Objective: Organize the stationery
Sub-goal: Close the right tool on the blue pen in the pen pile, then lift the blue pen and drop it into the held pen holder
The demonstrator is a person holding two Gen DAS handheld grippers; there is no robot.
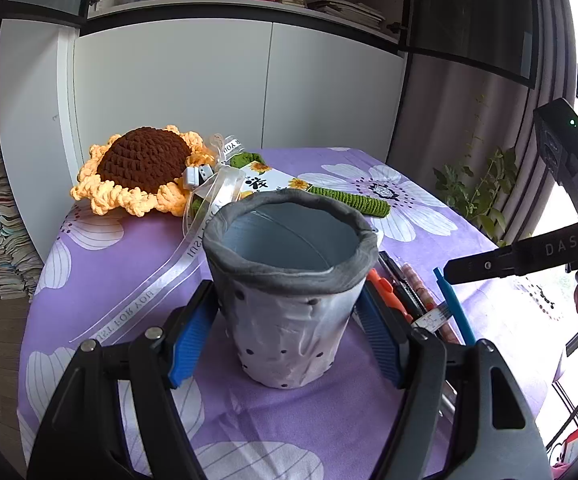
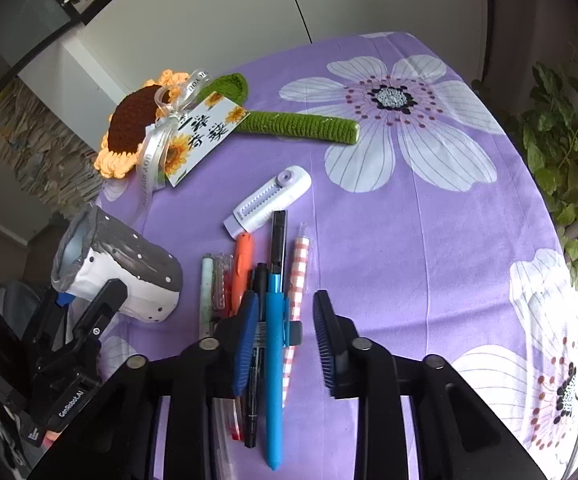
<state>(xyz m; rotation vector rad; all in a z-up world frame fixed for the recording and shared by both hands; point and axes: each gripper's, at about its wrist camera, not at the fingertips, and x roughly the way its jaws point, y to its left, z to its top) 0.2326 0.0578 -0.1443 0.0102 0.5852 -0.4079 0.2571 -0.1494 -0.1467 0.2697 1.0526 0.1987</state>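
A crocheted sunflower [image 2: 137, 128] with a ribboned card [image 2: 205, 136] lies on the purple flowered tablecloth [image 2: 429, 240], beside a leafy plant [image 2: 569, 160].

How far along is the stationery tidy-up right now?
Barely started. Done: nothing visible; what shows of the inside of the grey pen holder looks empty. In hand: the left gripper is clamped on the holder, steadying it; the right gripper is open over the blue pen, not gripping. Left: the blue pen, orange pen, checked pen and white correction tape still lie on the tablecloth.
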